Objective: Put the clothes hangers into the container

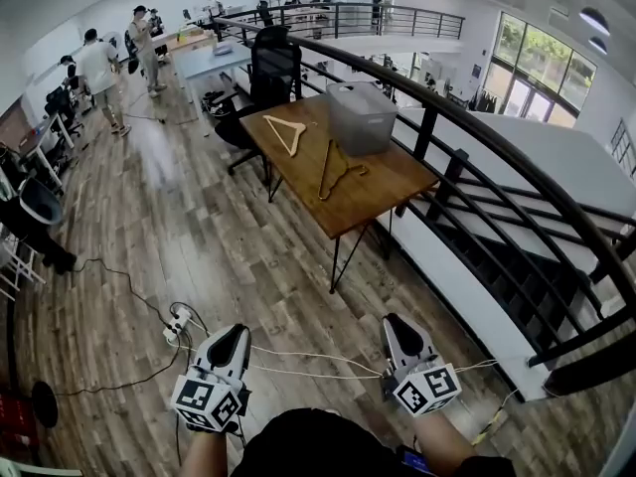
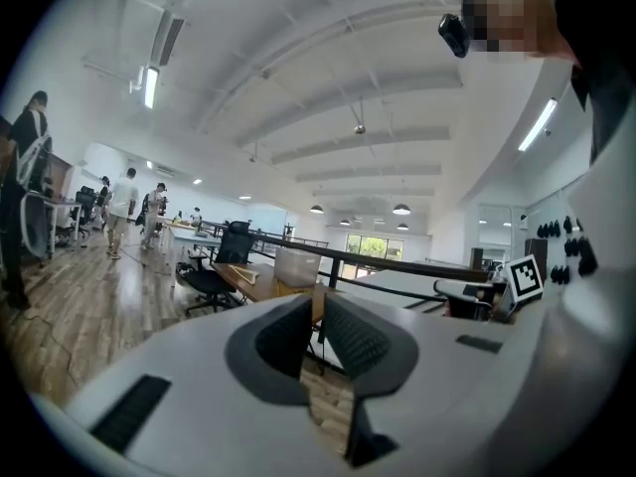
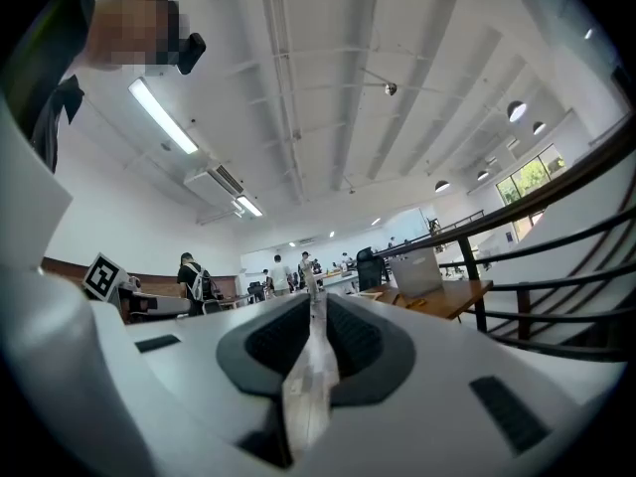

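Note:
Two wooden clothes hangers lie on a brown table [image 1: 383,192] well ahead of me: a pale one [image 1: 285,130] toward the far left end and a darker one [image 1: 336,170] nearer the middle. A translucent grey container [image 1: 362,115] stands on the table's right side beside the railing. My left gripper [image 1: 231,331] and right gripper [image 1: 395,318] are held low over the wooden floor, far short of the table. Both have their jaws together and hold nothing. The left gripper view shows its jaws [image 2: 316,296] aimed at the distant container [image 2: 296,266]. In the right gripper view, the container [image 3: 415,271] sits right of the jaws [image 3: 314,291].
A black railing [image 1: 477,137] runs along the table's right side, with a drop beyond it. A black office chair [image 1: 268,73] stands at the table's far end. A power strip with cables [image 1: 177,326] lies on the floor front left. People [image 1: 99,68] and desks fill the far left.

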The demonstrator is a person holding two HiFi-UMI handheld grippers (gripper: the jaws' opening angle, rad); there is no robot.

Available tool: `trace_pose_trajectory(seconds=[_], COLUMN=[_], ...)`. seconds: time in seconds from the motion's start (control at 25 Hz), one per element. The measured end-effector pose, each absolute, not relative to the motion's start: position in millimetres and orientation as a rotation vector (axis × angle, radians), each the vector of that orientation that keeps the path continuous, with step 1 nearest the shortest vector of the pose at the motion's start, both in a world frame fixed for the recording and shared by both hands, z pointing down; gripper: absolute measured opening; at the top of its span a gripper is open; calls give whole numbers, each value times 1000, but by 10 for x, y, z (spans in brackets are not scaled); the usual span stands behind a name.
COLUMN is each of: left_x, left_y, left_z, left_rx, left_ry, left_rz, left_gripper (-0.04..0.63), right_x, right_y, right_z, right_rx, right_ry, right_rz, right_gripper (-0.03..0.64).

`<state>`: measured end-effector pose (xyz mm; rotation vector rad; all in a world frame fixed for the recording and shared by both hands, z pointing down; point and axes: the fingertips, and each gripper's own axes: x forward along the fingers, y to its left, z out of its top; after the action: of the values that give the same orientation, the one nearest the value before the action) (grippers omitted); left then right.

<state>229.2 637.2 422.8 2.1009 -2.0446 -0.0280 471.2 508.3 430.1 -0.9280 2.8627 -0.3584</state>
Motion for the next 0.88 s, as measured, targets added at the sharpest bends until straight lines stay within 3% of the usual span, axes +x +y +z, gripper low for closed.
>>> trace_pose_trajectory(seconds=[0.24, 0.36, 0.64, 0.76, 0.88], left_x=[2535, 2629, 2722, 2708, 2602], left_y=[6270, 6218, 6041, 5938, 5792], left_z=[4214, 4183, 4113, 4160, 4237], left_rx=[2064, 2065, 2083, 2084, 2078], left_ry=[-2095, -2113, -2103, -2083, -2065], left_rz=[-45, -55, -92, -79, -69], left_gripper=[34, 152, 271, 279, 282], right_x=[4993, 5120, 5317, 5364, 5333], right_y=[5033, 5005, 4862, 4754, 4617], right_z=[4334, 4334, 4278, 4271, 4290], right_rx=[-915, -916, -959, -1014, -1059], right_ry=[2849, 2837, 2789, 2770, 2750], right_rz=[-375, -378, -389, -374, -384], right_gripper=[80, 118, 159, 206, 206])
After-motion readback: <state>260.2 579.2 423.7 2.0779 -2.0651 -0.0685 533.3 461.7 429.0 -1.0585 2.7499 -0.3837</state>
